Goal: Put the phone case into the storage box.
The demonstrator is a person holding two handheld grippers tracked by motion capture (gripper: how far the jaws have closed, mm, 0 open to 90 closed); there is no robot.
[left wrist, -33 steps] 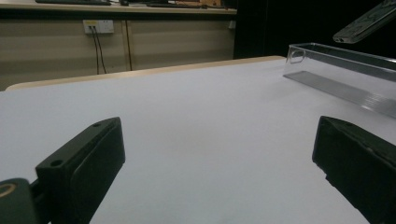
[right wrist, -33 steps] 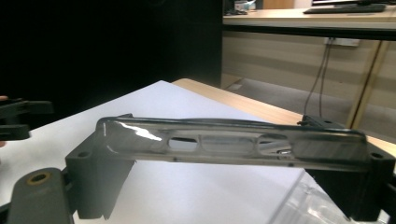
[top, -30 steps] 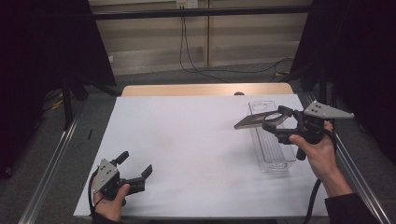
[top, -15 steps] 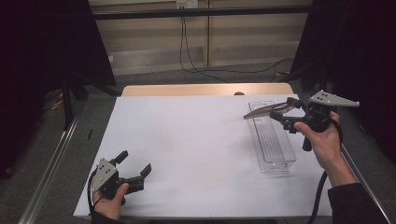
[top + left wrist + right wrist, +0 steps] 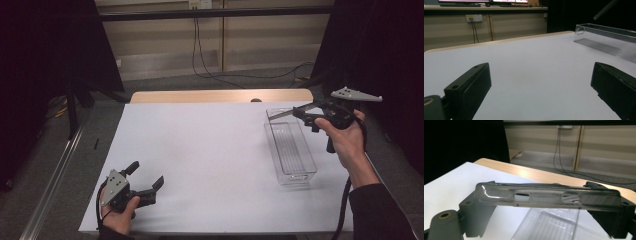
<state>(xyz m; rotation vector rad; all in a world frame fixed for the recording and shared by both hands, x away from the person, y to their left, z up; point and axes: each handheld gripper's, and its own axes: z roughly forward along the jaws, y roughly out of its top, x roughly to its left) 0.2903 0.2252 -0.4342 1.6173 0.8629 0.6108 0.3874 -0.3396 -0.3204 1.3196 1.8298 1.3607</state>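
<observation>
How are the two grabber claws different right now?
The left gripper has its jaws spread wide and holds nothing; the right gripper is clamped on a clear lid. The left gripper sits low at the table; the right gripper is raised above the clear box. Both have black jaws.

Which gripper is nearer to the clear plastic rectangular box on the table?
The right gripper. It is raised above the far end of the clear plastic rectangular box, holding a clear lid. The left gripper rests open at the table's near left, far from it.

Clear lid [image 5: 546, 196] held level above open clear box [image 5: 291, 147].
</observation>
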